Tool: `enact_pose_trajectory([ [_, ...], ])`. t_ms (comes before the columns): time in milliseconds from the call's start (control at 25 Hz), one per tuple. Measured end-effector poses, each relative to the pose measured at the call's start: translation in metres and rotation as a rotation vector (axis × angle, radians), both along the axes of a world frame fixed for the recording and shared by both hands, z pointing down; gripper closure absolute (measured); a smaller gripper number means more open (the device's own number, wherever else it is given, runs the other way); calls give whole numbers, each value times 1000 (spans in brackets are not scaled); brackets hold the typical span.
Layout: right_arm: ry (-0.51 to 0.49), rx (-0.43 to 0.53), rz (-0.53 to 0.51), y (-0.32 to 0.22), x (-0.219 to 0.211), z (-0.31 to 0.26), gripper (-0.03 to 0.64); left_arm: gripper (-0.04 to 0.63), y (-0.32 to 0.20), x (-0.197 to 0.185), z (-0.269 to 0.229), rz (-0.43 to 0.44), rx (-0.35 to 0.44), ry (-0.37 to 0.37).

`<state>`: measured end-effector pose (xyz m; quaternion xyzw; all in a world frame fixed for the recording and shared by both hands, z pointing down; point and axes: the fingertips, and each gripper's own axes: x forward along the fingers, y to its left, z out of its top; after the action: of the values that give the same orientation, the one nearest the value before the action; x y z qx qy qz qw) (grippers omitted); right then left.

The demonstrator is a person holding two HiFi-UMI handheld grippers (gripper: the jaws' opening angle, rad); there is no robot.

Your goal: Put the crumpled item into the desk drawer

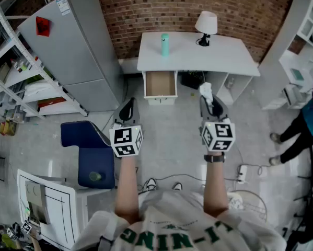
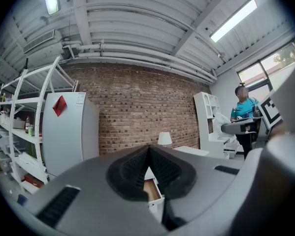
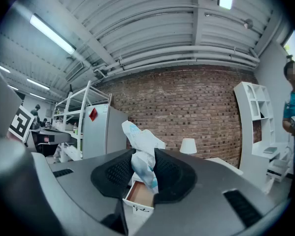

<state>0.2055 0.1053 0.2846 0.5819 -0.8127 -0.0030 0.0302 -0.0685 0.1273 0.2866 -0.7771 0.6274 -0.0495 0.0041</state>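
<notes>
Your right tool (image 3: 140, 173) is clamped on the crumpled item (image 3: 140, 141), centre-right in the head view, well short of the open drawer (image 1: 160, 84) under the worktop (image 1: 198, 54) at top centre. Carry it forward and left, and release only once you're over the cavity. Your left tool (image 2: 148, 166): together, empty.

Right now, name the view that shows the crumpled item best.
Right gripper view: the crumpled item sits large, pinched in the right tool. Head view shows it small; left gripper view gives no clear look.
</notes>
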Motion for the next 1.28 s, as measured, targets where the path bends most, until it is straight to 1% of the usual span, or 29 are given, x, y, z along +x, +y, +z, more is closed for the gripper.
enact_pose_trajectory([
  [160, -7, 18, -50, 5, -7, -1, 512, 597, 2, 20, 1, 11, -3, 13],
  [360, -14, 32, -115, 18, -17, -4, 512, 597, 12, 41, 5, 20, -4, 55],
  [560, -17, 7, -138, 27, 0, 5, 512, 597, 24, 55, 10, 10, -16, 72],
  [760, -56, -25, -161, 38, 15, 17, 512, 597, 37, 74, 13, 11, -24, 81],
  [800, -72, -21, -170, 41, 16, 19, 512, 597, 40, 78, 14, 13, -25, 75],
  [880, -106, -9, -181, 45, 16, 22, 512, 597, 45, 83, 16, 11, -32, 38],
  [960, -107, -15, -182, 49, 15, 28, 512, 597, 49, 86, 16, -1, -33, -12],
  [1040, -97, -21, -178, 51, 16, 30, 512, 597, 51, 88, 13, -6, -23, -22],
  [1280, -85, -45, -150, 43, 24, 35, 512, 597, 43, 88, 19, -1, -30, 49],
])
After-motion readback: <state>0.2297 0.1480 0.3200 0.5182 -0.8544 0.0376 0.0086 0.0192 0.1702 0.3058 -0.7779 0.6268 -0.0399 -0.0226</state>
